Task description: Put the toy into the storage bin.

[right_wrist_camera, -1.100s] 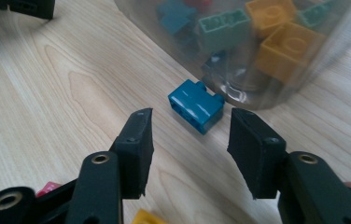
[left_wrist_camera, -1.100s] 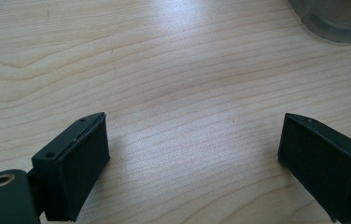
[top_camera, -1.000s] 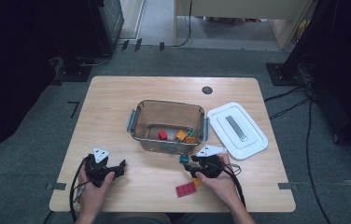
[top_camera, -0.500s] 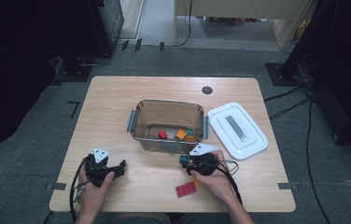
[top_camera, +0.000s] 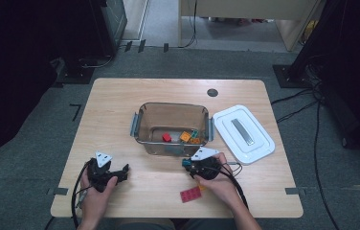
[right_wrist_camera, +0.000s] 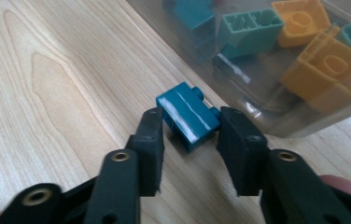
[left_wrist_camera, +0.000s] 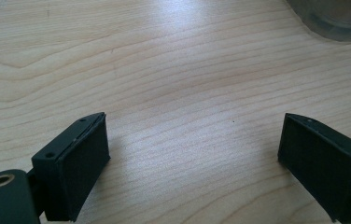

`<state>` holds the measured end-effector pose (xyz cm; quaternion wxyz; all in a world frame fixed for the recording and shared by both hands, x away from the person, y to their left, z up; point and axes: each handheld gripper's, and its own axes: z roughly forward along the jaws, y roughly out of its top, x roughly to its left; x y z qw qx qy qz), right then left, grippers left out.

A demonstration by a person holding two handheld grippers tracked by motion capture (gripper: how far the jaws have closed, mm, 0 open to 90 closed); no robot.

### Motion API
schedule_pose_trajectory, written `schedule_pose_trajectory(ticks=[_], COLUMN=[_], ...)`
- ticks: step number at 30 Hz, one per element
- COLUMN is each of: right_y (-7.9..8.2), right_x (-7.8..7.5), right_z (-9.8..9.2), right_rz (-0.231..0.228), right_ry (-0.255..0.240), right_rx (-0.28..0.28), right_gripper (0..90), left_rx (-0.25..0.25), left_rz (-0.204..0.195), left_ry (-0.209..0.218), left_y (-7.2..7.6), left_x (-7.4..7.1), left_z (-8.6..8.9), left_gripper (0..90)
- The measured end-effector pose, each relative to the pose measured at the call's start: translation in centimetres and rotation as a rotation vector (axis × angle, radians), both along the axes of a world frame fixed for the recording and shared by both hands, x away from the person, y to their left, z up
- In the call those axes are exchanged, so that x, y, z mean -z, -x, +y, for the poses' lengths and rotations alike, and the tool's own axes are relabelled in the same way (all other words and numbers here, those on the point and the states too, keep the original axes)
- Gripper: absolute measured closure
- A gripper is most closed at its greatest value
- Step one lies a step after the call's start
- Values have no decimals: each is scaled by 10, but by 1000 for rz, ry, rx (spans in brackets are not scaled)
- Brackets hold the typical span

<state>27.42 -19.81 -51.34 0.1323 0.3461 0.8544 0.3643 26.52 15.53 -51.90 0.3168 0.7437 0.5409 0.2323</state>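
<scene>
A dark teal brick (right_wrist_camera: pixel 185 112) lies on the wooden table (top_camera: pixel 120 110) just in front of a clear plastic box (top_camera: pixel 171 106). My right gripper (right_wrist_camera: pixel 190 133) has just been closing its jaws, and both pads now touch the brick's sides. In the high view this gripper (top_camera: pixel 188 164) sits at the box's front right corner. Inside the box are a red brick (top_camera: pixel 167 137), orange bricks (right_wrist_camera: pixel 332 70) and light teal bricks (right_wrist_camera: pixel 250 25). My left gripper (top_camera: pixel 120 171) rests at the table's front left, its jaws wide apart over bare wood (left_wrist_camera: pixel 192 154).
A white lid (top_camera: pixel 242 134) lies to the right of the box. A flat red brick (top_camera: pixel 190 194) lies near the front edge by the right hand. A round cable hole (top_camera: pixel 212 92) is at the back of the table.
The right gripper has shifted slightly toward the box and its jaws have closed onto the teal brick. The left gripper has stayed where it was.
</scene>
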Motion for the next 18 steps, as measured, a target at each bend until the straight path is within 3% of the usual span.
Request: schedule_pose_trajectory(ticks=[3,10,18], right_y=[1,6,17], right_x=[-1,-2,-9], right_z=[0,-4,-29], right_rz=[-8,-5,-7], right_ry=[8,21,2], right_rx=[-3,-6,26], right_gripper=[716,731,731], left_rx=[0,0,0], left_rz=[0,0,0], left_ry=[0,0,0], left_y=[0,0,0], left_x=[0,0,0], left_z=[0,0,0], left_gripper=[83,83,83])
